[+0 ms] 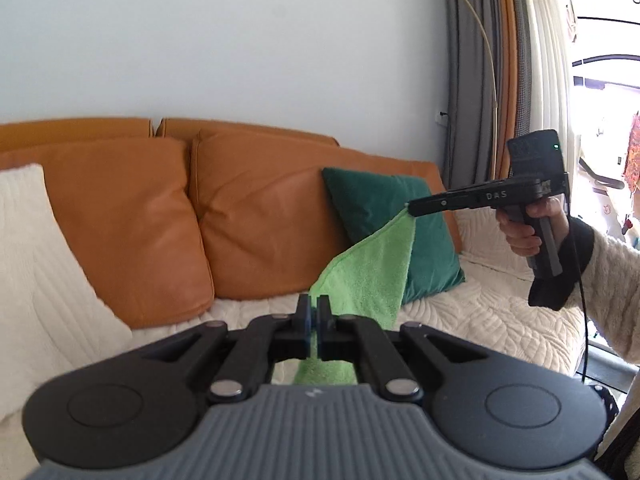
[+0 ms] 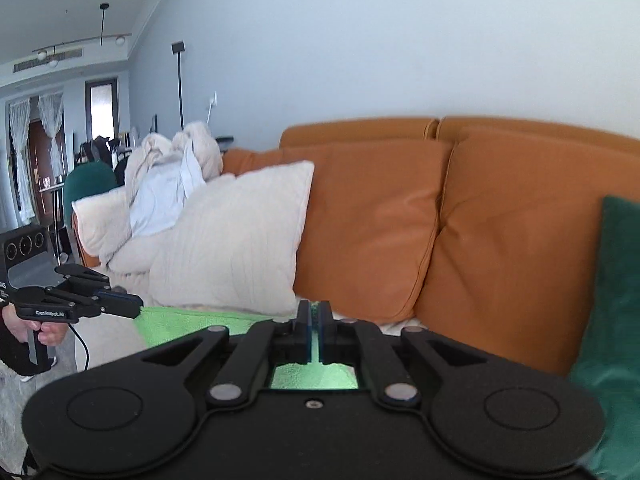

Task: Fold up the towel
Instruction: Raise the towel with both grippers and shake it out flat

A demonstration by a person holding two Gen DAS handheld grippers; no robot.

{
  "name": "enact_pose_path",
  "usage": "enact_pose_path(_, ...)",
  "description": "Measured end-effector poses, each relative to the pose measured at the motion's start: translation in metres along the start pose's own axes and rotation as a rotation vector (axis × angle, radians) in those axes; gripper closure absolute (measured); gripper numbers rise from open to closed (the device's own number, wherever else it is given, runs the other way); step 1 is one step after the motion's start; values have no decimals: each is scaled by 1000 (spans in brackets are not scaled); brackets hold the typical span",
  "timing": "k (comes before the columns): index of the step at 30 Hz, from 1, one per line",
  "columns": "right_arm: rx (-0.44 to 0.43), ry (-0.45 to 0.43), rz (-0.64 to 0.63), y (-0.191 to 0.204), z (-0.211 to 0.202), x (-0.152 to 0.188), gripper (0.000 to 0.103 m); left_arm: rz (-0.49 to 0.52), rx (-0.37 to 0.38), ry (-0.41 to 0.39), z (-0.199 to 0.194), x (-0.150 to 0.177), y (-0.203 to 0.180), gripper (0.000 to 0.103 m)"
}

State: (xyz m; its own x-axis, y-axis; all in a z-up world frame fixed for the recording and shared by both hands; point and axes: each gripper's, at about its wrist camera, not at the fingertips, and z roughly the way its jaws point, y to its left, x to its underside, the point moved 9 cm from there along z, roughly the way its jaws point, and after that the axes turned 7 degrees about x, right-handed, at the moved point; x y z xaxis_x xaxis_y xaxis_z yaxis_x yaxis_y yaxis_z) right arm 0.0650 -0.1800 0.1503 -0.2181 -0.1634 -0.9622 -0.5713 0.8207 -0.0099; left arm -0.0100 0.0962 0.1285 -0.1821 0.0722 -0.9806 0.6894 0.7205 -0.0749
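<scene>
A light green towel (image 1: 368, 272) hangs stretched in the air above the sofa, held at two corners. My left gripper (image 1: 314, 312) is shut on one corner of it, seen close in the left wrist view. My right gripper (image 1: 410, 208) shows there from the side, shut on the other corner, higher and to the right. In the right wrist view my right gripper (image 2: 315, 312) is shut on the towel (image 2: 192, 320), which runs left to my left gripper (image 2: 138, 304). The towel's lower part is hidden behind the gripper bodies.
An orange leather sofa (image 1: 132, 224) with a cream quilted seat cover (image 1: 492, 312) lies below. A dark green cushion (image 1: 384, 208) sits at its right end, a cream pillow (image 2: 236, 236) and piled bedding (image 2: 172, 176) at its left. A curtain (image 1: 476, 60) and bright window are at far right.
</scene>
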Motion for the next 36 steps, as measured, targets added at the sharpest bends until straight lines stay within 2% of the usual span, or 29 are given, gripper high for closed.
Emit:
enact_pose_path(3, 34, -76, -26, 11, -44, -15, 101, 52, 10, -36, -10, -24, -26, 101)
enact_pose_path(7, 43, -112, -7, 14, -83, -17, 102, 66, 34, -55, -24, -39, -54, 101)
enact_pose_path(12, 100, -97, 11, 18, -119, 8, 102, 28, 51, -37, -38, -32, -75, 101)
enact_pose_path(17, 133, -28, 51, 14, -117, 44, 102, -22, 45, 42, -25, -8, -76, 101)
enact_pose_path(23, 140, 76, 154, -20, -62, 78, 102, -100, 12, 154, 35, 27, -28, 100)
enact_pose_path(27, 177, 171, 243, -61, 8, 111, 102, -181, -15, 211, 90, 55, 22, 100)
enact_pose_path(31, 235, 238, 275, -101, 79, 139, 102, -203, -57, 273, 153, 85, 69, 100)
enact_pose_path(36, 297, 308, 290, -132, 133, 173, 102, -205, -88, 335, 207, 110, 104, 100)
